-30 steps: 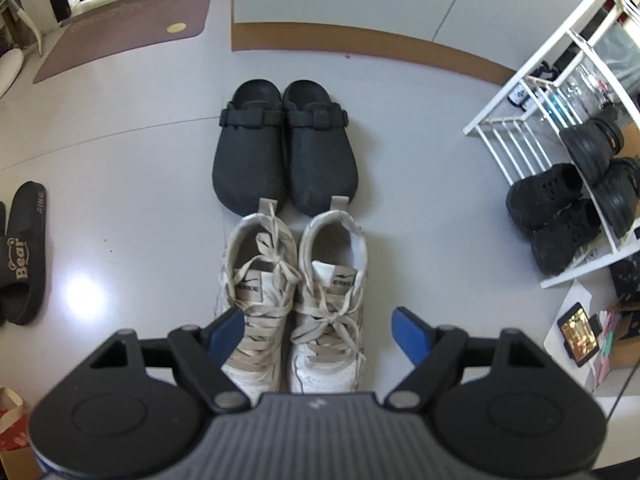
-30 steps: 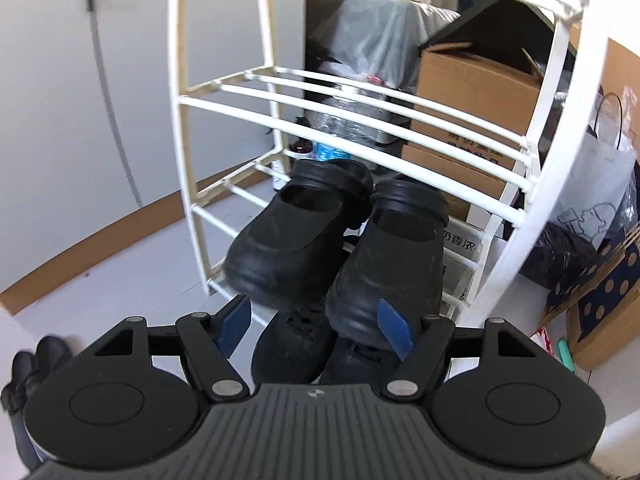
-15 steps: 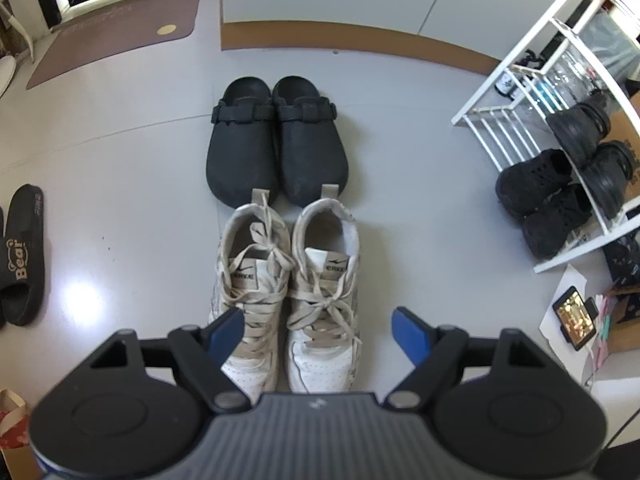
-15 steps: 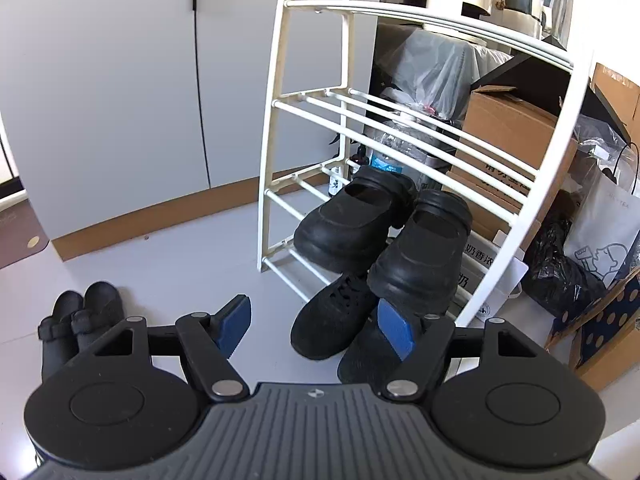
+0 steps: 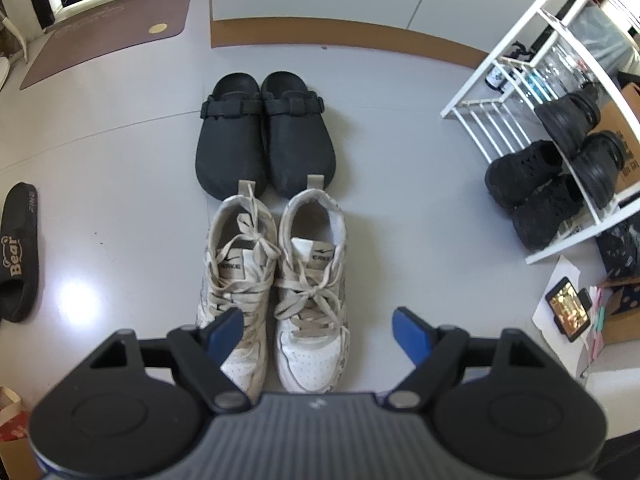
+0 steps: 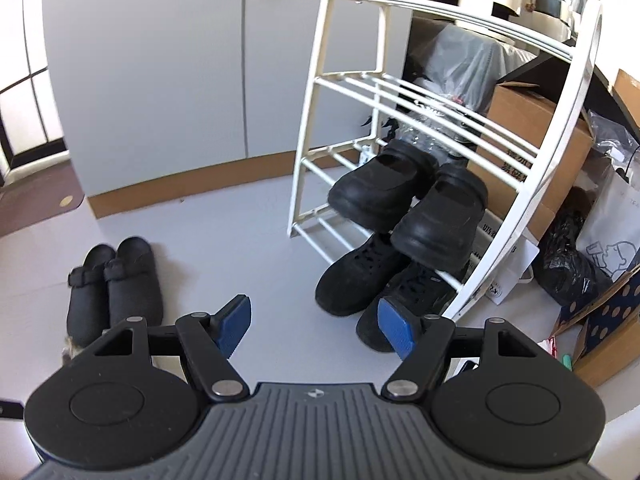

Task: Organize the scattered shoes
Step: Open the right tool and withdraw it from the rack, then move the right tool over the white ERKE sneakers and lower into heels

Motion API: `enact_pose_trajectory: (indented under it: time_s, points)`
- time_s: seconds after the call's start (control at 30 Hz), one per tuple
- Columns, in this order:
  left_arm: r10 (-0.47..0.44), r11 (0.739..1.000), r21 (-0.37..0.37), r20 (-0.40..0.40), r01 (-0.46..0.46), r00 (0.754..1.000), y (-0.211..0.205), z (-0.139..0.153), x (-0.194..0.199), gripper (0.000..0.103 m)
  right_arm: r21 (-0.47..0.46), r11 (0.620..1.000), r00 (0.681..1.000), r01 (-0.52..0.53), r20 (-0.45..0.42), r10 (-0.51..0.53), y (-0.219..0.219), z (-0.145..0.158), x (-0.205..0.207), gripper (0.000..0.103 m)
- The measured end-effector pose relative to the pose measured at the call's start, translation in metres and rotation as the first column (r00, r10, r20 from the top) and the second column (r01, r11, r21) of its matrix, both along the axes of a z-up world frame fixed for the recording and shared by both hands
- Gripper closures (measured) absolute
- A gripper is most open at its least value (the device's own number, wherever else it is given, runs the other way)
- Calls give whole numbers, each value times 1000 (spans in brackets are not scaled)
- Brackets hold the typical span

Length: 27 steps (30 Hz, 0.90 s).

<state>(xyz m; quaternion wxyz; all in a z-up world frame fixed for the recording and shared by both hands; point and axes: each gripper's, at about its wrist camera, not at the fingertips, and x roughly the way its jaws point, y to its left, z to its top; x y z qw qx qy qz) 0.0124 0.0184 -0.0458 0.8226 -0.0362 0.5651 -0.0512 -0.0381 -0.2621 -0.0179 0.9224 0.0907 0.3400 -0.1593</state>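
Pale grey floor (image 5: 400, 152) runs up to a grey wall with a brown skirting strip. At the floor's middle stand a pair of white lace-up sneakers with beige laces (image 5: 276, 280), side by side, and just beyond their heels a pair of black strapped clogs (image 5: 264, 136), also side by side. A black slide sandal (image 5: 18, 252) lies near the floor's left edge (printed "Bear"). At the right edge, a white wire shoe rack (image 6: 344, 92) carries black chunky shoes (image 6: 408, 200) on a lower shelf, with black lace-up trainers (image 6: 360, 276) beneath them. The left gripper (image 5: 318, 328) hangs above the sneakers' toes, fingers spread, empty. The right gripper (image 6: 314, 326) faces the rack, fingers apart, holding nothing.
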Motion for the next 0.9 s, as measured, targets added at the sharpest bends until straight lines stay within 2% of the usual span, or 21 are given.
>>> enact_pose_trajectory:
  time_s: [0.17,0.23,0.33,0.4,0.5,0.6,0.67,0.77,0.9]
  points:
    - [9,1000,0,-21,-9,1000,-3,-4,0,19,-16,1000,1000,-18,-8,18,22,0,-9,27]
    - [16,1000,-1,-34,-16,999,-5,-7,2,19,-25,999,1000,-25,12,25,28,5,-15,18]
    - [23,999,26,-38,-22,999,-9,-7,2,19,-40,998,998,-48,28,50,39,8,-21,14]
    - [29,999,38,-23,-28,999,-11,1,-4,19,-32,997,997,-70,32,71,44,10,-24,14]
    - [18,1000,5,-17,-18,1000,-15,18,-12,19,0,996,995,-95,45,95,45,18,-29,13]
    - [28,1000,0,-2,-28,1000,-16,33,-21,18,27,988,987,-149,64,147,43,31,-33,5]
    - [40,999,8,-2,-40,999,-16,39,-27,18,19,985,982,-173,84,171,42,39,-38,3]
    - [15,1000,26,21,-15,1000,-21,51,-35,17,22,986,981,-166,108,163,38,43,-46,3]
    - [3,999,53,48,-5,999,-20,51,-33,16,67,986,983,-153,109,145,31,38,-49,3]
